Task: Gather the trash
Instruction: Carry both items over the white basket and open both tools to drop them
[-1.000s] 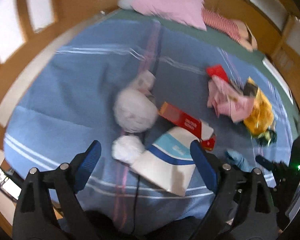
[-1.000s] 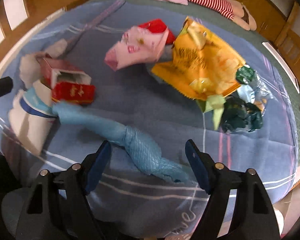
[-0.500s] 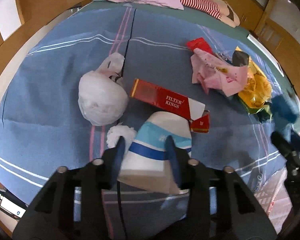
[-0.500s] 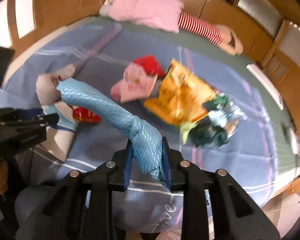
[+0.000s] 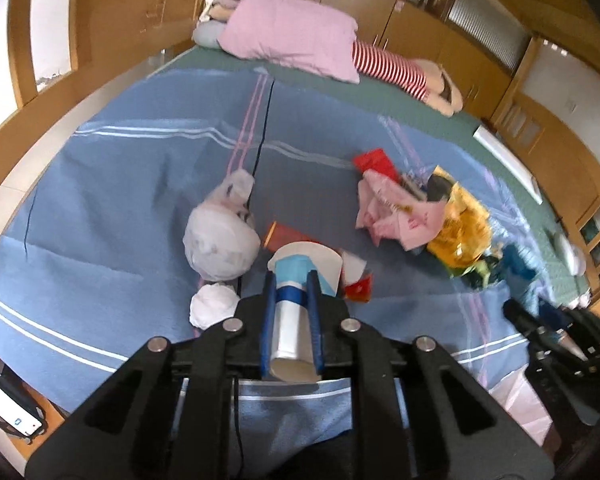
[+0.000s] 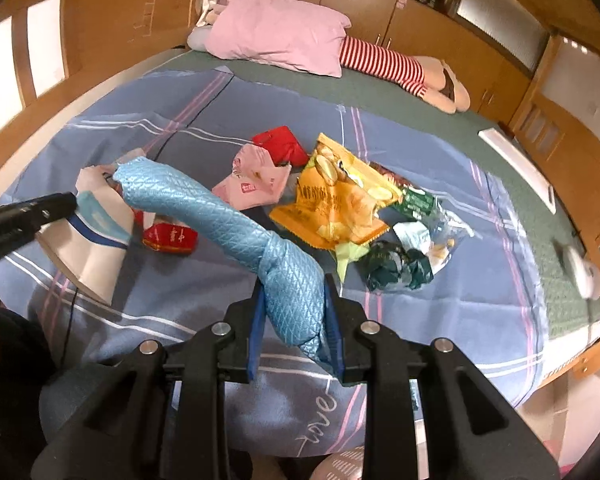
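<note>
My left gripper (image 5: 290, 296) is shut on a white paper cup with blue bands (image 5: 296, 280), lifted off the blue bedsheet (image 5: 100, 208); the cup also shows in the right wrist view (image 6: 92, 240). My right gripper (image 6: 294, 304) is shut on a knotted light-blue quilted bag (image 6: 236, 228), held above the bed. Loose trash lies on the sheet: a red carton (image 6: 170, 236), a pink wrapper (image 6: 252, 182), a yellow snack bag (image 6: 336, 204), a dark green crumpled wrapper (image 6: 396, 268), a white tied plastic bag (image 5: 220, 240) and a white tissue ball (image 5: 214, 306).
A pink pillow (image 5: 292, 36) and a striped stuffed toy (image 5: 396, 68) lie at the bed's far end. Wooden cabinets (image 6: 420, 28) surround the bed. A red packet (image 6: 280, 144) lies beyond the pink wrapper. A phone (image 5: 8, 412) lies at the lower left.
My left gripper closed on the paper cup and lifted it. My right gripper closed on the blue bag and raised it off the sheet.
</note>
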Demonstrator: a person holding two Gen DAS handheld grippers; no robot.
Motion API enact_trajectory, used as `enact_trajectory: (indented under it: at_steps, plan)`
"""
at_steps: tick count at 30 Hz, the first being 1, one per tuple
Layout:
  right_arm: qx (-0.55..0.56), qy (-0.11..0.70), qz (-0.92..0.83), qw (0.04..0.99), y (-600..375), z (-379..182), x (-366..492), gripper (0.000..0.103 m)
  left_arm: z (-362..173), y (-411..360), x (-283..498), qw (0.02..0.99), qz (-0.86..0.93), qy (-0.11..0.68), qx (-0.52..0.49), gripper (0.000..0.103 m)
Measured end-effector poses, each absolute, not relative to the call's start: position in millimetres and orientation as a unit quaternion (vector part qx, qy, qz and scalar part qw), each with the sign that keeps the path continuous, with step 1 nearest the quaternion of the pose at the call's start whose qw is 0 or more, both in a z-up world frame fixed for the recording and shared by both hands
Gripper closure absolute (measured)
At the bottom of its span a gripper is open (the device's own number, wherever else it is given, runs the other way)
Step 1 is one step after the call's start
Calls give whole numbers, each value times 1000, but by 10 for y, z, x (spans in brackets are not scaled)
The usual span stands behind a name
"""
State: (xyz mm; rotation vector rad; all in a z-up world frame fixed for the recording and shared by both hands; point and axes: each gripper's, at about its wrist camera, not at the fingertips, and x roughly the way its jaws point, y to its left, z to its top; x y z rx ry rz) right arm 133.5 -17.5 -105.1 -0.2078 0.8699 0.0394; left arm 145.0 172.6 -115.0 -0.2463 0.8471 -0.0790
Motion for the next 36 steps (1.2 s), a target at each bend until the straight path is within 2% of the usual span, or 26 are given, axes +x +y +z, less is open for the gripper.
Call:
enact_trajectory:
  at_steps: [7,11,16,18,20,22,25,30,34,36]
  plan:
    - [-9,408,21,913,-858,-765,1134,75,-676,1636,1194,924,-84,351,-124,87]
    - [-9,411,-7,911,-1323,-628,771,75,-416,1316,1043,926,-145,328,-115,87]
    - [34,490,-45,870,-1947,-891,267,75,-338,737,926,904,-244,336,-104,87]
    - [60,527,-51,846,-2099,-1094,136,72,-354,471,892,891,-279,346,-95,87]
    - [100,556,-45,824,-2217,-1268,7,54,-395,215,845,876,-310,359,-86,87]
    - [132,544,-50,827,-2335,-1236,-97,40,-448,1,813,861,-338,372,-77,87]
    - [177,489,-82,850,-2615,-972,-201,35,-538,-256,737,837,-375,392,-71,87]
    - [229,401,-134,877,-2956,-591,-317,34,-738,-641,610,788,-444,424,-54,87]
    - [247,387,-148,876,-3055,-556,-284,34,-1015,-1002,477,723,-507,467,-52,86]
    - [254,389,-144,874,-3040,-578,-238,34,-1143,-1073,456,709,-507,486,-52,79]
